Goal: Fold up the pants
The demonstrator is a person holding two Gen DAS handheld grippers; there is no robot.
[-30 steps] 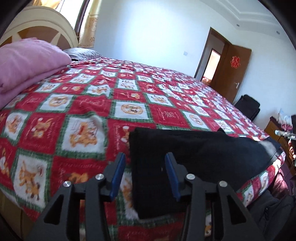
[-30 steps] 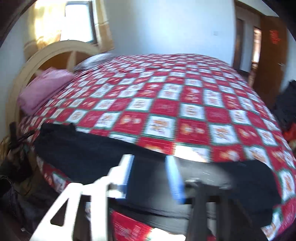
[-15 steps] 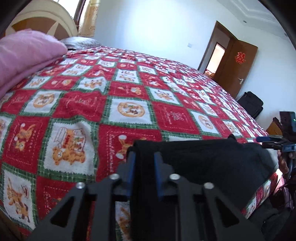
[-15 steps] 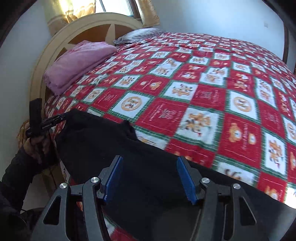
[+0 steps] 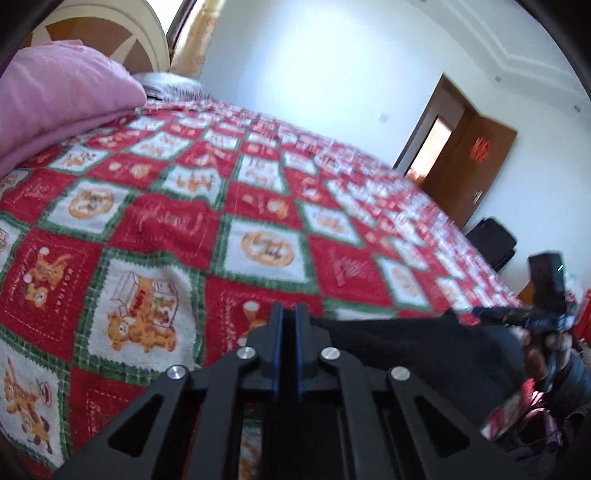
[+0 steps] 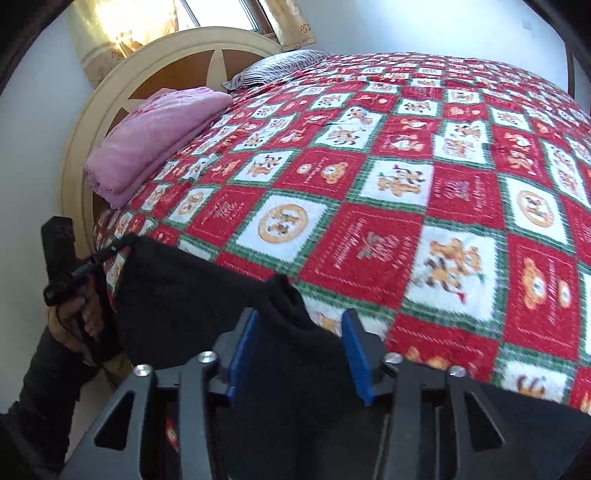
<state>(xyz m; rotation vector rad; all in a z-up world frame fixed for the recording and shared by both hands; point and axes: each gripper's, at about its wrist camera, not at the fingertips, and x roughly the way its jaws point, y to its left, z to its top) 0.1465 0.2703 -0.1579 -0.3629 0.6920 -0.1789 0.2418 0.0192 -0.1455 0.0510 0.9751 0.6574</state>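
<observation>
Grasp stage: left tool (image 5: pixel 289 334) clenched on the black pants (image 5: pixel 413 354) low in frame, right tool (image 6: pixel 300 350) spread over their other corner (image 6: pixel 284 295), which it must pinch next.

You're working in a home bedroom: ahead of your claws are lying a quilted bed (image 6: pixel 406 177), curved headboard (image 6: pixel 122 96), pink blanket (image 6: pixel 155 136) and wooden door (image 5: pixel 476 162).

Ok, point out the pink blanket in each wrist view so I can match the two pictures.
Left wrist view: the pink blanket fills the upper left corner, on the quilt, in front of the headboard.
Right wrist view: the pink blanket lies folded at left of centre, against the headboard.
Shared landmark: the headboard, right behind the blanket in both.
</observation>
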